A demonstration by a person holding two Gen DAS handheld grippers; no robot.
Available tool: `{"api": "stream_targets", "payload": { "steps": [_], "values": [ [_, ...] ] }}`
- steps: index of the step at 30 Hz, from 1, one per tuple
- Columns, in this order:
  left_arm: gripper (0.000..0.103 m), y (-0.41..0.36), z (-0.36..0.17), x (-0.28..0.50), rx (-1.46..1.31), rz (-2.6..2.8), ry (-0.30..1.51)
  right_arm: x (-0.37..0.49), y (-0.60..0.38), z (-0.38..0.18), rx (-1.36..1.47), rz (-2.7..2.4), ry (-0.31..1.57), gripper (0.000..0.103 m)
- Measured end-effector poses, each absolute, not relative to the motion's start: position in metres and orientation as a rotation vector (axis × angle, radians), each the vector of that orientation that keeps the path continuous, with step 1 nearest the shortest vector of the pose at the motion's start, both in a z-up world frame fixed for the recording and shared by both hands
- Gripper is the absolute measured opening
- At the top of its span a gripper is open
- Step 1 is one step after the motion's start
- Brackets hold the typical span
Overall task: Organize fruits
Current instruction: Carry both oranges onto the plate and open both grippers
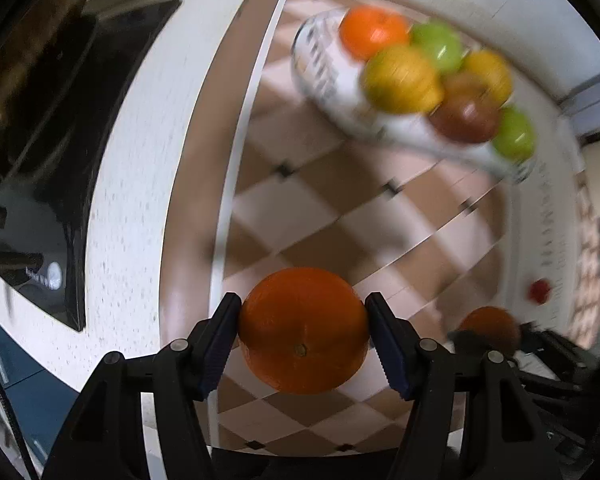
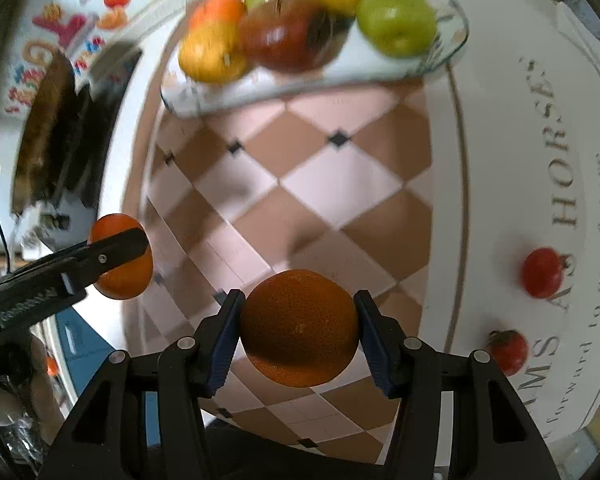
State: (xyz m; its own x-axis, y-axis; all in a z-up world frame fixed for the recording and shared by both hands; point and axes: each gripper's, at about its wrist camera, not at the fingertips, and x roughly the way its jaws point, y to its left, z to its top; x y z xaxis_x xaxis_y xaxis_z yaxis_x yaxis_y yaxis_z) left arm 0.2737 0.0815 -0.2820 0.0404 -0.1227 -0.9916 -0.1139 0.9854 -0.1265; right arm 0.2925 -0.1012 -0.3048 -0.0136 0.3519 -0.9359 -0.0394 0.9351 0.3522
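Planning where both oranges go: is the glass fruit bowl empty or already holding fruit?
Already holding fruit. The glass bowl carries green apples, a red apple, yellow fruit and an orange, piled together.

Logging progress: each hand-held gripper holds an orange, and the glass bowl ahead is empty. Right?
Not quite. The left hand-held gripper and right hand-held gripper each hold an orange, but the glass bowl already holds several fruits, as the right wrist view shows.

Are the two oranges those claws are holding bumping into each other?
Apart. In the right wrist view, the right gripper's orange sits centre frame, while the left gripper's orange hangs off to the left, with checkered cloth showing between them.
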Motion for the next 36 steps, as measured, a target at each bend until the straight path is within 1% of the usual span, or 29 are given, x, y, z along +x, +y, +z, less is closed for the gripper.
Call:
{"api": "stream_targets", "payload": {
  "steps": [5, 11, 14, 19, 24, 30, 32, 33, 34, 36],
  "values": [
    [0.062, 0.076, -0.24, 0.309, -0.223, -0.054, 1.452, 0.326, -0.125, -0.264, 0.345, 0.315, 1.461, 0.058],
    [0.062, 0.085, -0.227, 0.362, -0.219, -0.027, 1.409, 0.399, -0.167, -0.233, 0.388, 0.234, 1.346, 0.058],
    [0.062, 0.095, -0.237, 0.39, -0.228, 0.008, 1.422, 0.441, -0.184, -0.237, 0.395, 0.193, 1.337, 0.058],
    [0.062, 0.104, -0.265, 0.427, -0.272, 0.059, 1.477, 0.493, -0.195, -0.262, 0.354, 0.152, 1.379, 0.058],
    [0.062, 0.106, -0.283, 0.444, -0.294, 0.081, 1.519, 0.511, -0.197, -0.286, 0.332, 0.149, 1.433, 0.058],
    [0.063, 0.1, -0.3, 0.45, -0.294, 0.079, 1.569, 0.514, -0.192, -0.3, 0.348, 0.146, 1.473, 0.059],
    [0.063, 0.1, -0.303, 0.45, -0.303, 0.081, 1.58, 0.514, -0.195, -0.304, 0.363, 0.14, 1.487, 0.062],
    [0.063, 0.1, -0.304, 0.449, -0.308, 0.083, 1.58, 0.514, -0.196, -0.305, 0.367, 0.133, 1.491, 0.071],
    [0.063, 0.1, -0.305, 0.449, -0.31, 0.085, 1.582, 0.513, -0.198, -0.306, 0.374, 0.127, 1.495, 0.077],
    [0.063, 0.102, -0.307, 0.45, -0.316, 0.083, 1.593, 0.512, -0.202, -0.305, 0.4, 0.13, 1.496, 0.078]
  ]
}}
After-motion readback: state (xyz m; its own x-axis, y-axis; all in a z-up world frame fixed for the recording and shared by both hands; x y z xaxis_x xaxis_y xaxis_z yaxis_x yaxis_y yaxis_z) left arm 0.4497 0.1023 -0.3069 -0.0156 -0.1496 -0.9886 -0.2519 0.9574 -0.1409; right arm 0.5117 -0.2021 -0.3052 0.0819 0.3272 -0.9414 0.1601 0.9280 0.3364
